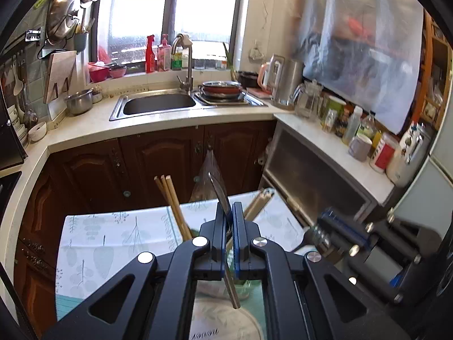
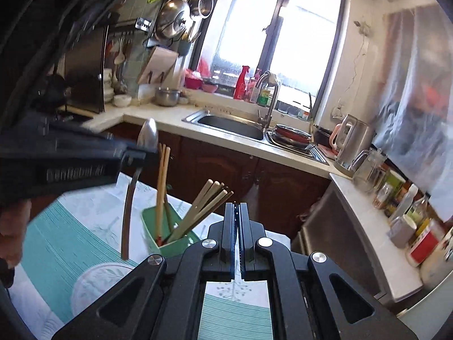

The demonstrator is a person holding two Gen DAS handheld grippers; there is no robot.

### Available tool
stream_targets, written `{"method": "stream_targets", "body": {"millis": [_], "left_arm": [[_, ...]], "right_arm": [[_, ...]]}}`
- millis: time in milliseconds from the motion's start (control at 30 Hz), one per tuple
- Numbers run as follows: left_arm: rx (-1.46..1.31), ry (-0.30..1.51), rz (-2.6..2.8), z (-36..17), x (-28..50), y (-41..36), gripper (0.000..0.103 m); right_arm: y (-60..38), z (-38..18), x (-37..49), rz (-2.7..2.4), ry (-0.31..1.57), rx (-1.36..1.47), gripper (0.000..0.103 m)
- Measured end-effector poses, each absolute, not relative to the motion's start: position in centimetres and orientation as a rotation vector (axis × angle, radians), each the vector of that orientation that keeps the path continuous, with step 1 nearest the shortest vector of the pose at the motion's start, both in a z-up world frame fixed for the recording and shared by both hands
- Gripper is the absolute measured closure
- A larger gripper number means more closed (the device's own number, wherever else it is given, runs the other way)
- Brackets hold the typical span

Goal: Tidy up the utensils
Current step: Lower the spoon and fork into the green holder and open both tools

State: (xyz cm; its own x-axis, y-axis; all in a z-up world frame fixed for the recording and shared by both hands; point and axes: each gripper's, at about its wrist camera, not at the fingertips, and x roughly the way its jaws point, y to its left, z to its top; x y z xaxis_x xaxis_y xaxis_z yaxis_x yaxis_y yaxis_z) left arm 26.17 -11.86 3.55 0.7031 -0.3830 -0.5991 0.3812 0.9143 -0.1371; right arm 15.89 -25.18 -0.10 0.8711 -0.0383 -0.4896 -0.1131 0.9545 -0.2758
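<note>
My left gripper [image 1: 229,209] is shut on a metal spoon [image 1: 219,191], bowl end up and handle hanging down; the right wrist view shows it [image 2: 130,198] held above the table left of a green holder [image 2: 167,232]. The holder stands on the table and contains several wooden chopsticks [image 2: 202,211]; the chopsticks also show in the left wrist view [image 1: 172,204]. My right gripper [image 2: 237,212] is shut and empty, just right of the holder. It appears blurred at the right of the left wrist view [image 1: 337,226].
The table has a white and teal leaf-print cloth [image 1: 113,243] and a round white plate [image 2: 96,283] near its front. Beyond are brown cabinets [image 1: 158,164], a sink [image 1: 158,103], and a side counter with bottles and jars [image 1: 365,138].
</note>
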Motion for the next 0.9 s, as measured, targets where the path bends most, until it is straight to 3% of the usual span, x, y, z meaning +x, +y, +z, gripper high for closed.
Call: {"method": "stream_targets", "body": {"millis": [567,633,700,800,900], "left_arm": [[-0.044,0.605,-0.445,-4.9,29.2,-14.3,0.101],[-0.030,0.600,-0.442,-5.6,29.1,-14.6,0.096],[-0.060,0.606,-0.448,-5.7,29.2,-14.0,0.076],[-0.072,0.606,-0.468,-5.6,28.9,-13.2,0.060],[-0.082,0.604,-0.476,-4.9,28.4,-12.5,0.051]], "right_arm": [[-25.7,-7.3,23.6,0.062,0.673,-0.217,0.101],[-26.1,-8.5,25.6,0.079,0.692,-0.174,0.101],[-26.4,-9.3,26.7,0.106,0.722,-0.134,0.100],[-26.9,-10.1,27.8,0.138,0.757,-0.063,0.096],[-27.1,-10.2,28.1,0.164,0.752,-0.010,0.095]]}}
